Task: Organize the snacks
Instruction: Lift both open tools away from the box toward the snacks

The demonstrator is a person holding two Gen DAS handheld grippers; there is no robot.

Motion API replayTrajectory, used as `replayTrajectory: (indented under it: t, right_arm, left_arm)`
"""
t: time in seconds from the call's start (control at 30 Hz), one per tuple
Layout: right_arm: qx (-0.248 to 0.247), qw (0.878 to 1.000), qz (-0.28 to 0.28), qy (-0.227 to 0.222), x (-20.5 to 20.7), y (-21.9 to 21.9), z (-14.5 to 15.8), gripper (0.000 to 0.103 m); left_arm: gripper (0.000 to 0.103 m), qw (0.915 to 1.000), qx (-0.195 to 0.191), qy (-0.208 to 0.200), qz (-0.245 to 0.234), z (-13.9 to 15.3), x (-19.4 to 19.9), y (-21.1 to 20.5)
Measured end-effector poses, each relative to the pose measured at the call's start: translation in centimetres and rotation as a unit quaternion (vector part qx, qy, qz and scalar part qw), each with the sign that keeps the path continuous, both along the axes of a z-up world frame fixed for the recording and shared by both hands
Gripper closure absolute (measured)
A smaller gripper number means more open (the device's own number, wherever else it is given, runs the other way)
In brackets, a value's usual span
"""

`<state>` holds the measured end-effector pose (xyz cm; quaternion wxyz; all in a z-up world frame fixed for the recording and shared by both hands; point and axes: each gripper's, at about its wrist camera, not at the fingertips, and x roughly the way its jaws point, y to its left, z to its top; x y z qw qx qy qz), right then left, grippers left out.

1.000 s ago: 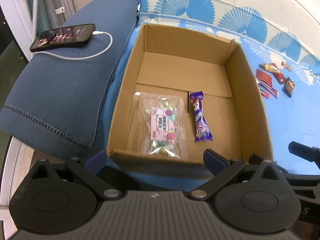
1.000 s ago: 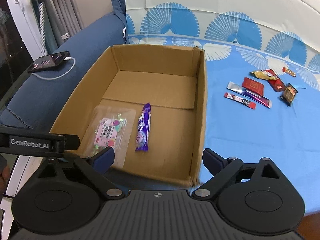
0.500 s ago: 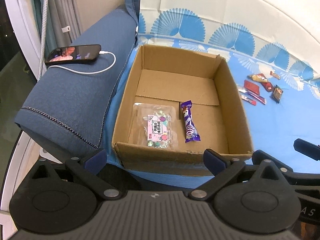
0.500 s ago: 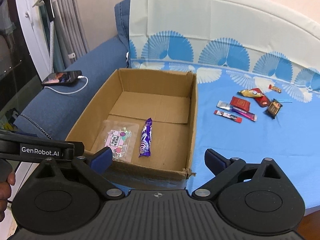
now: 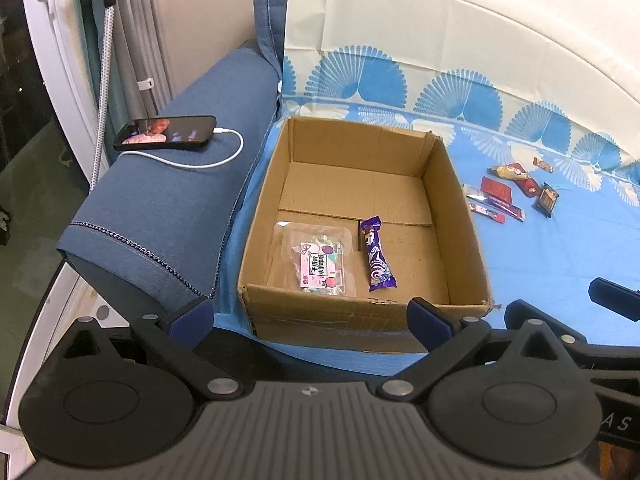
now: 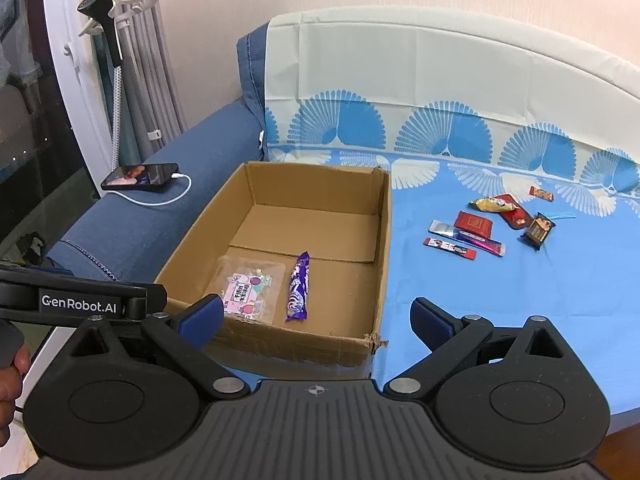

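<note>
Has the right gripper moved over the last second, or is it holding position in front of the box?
Yes. The right gripper, open and empty, has pulled back and up: the cardboard box looks smaller and sits farther away, with more wall showing above.

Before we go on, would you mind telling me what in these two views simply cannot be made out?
- Loose snacks on the blue sheet: too small in both views to read brands.
- Clear candy bag: label print too small.
- Cardboard box: its base hidden by the left tongs body.
- Hand: cut off by the right view's left edge.
</note>
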<state>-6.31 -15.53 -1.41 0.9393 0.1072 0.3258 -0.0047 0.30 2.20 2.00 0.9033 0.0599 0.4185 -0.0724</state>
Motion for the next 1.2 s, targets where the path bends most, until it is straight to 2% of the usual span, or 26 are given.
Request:
replayTrajectory:
  t: [0.7,1.2]
  right_arm:
    - [-0.001,0.999,-0.025,-0.035,-3.8,-0.1,1.5,0.001]
    - [0.012,0.999,-0.02,-0.033,-3.5,-1.0,1.0,0.0]
  left_arm:
    - [0.0,0.9992,-0.003,-0.035,-0.021,1.9,-3.2,-0.2]
    - [0.0,0.9993,0.011,-0.027,-0.022,1.5,-2.3,-1.2]
